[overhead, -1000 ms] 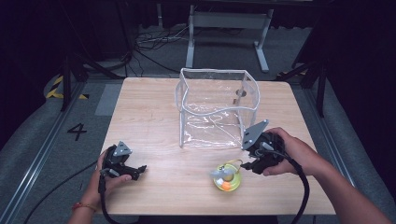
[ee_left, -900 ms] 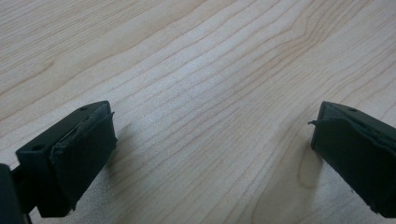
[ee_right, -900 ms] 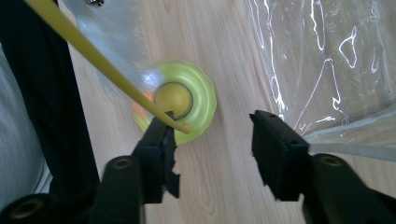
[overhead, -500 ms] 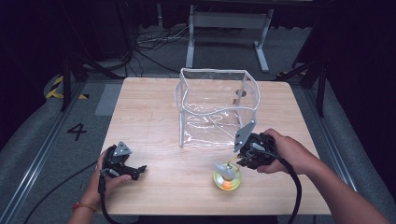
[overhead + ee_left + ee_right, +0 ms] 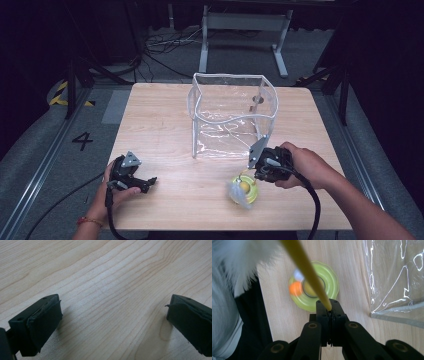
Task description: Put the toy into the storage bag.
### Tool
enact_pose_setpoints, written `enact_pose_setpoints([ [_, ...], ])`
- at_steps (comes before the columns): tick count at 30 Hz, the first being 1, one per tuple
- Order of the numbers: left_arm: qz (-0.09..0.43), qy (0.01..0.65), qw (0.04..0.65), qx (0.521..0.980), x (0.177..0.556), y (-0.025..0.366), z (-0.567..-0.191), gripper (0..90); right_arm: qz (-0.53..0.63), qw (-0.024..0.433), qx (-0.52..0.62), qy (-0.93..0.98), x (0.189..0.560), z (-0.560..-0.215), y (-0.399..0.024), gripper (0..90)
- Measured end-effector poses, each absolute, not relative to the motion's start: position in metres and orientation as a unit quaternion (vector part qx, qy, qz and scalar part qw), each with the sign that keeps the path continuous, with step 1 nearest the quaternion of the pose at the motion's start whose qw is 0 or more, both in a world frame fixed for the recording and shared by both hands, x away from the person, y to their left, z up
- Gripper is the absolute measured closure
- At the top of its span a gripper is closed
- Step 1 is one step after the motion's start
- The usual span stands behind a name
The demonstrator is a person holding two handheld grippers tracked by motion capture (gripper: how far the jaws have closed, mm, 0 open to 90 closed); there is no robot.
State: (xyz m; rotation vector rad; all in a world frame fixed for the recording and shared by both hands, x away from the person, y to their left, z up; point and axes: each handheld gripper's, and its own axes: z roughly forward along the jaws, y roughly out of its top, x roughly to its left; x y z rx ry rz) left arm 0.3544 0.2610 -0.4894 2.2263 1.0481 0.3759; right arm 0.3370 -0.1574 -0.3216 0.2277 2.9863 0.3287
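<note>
Your right gripper (image 5: 330, 308) had just been closing, and its jaws were pinched tight on the thin yellow stick (image 5: 307, 272) of a toy with a white feathery tuft (image 5: 244, 262) at the far end. The stick rose from a round lime-green plastic base (image 5: 329, 285) with an orange bead, which sat on the pale wooden table (image 5: 165, 130) just in front of the clear soft plastic box (image 5: 232, 115). I judged the toy light, the stick springy and smooth, the feathers easily crushed; gripping the stick low, near the base, looked the safest hold. Your left gripper (image 5: 112, 315) rested well apart near the table's left front, jaws spread wide over bare wood, holding nothing.
</note>
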Motion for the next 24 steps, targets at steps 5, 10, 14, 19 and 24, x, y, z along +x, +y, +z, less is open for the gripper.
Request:
enact_pose_setpoints([
  [5, 0.145, 0.398, 0.32, 0.847, 0.355, 0.261, -0.489, 0.2, 0.104, 0.066, 0.069, 0.99, 0.338, -0.321, -0.156, 88.3],
  [10, 0.145, 0.398, 0.32, 0.847, 0.355, 0.261, -0.489, 0.2, 0.104, 0.069, 0.067, 0.99, 0.337, -0.318, -0.154, 88.4],
  [14, 0.145, 0.398, 0.32, 0.847, 0.355, 0.261, -0.489, 0.2, 0.101, 0.071, 0.067, 0.99, 0.339, -0.315, -0.154, 88.4],
  [19, 0.145, 0.398, 0.32, 0.847, 0.355, 0.261, -0.489, 0.2, 0.111, 0.074, 0.067, 0.989, 0.339, -0.31, -0.155, 88.5],
  [24, 0.145, 0.398, 0.32, 0.847, 0.355, 0.261, -0.489, 0.2, 0.119, 0.085, 0.068, 0.987, 0.339, -0.297, -0.155, 88.5],
])
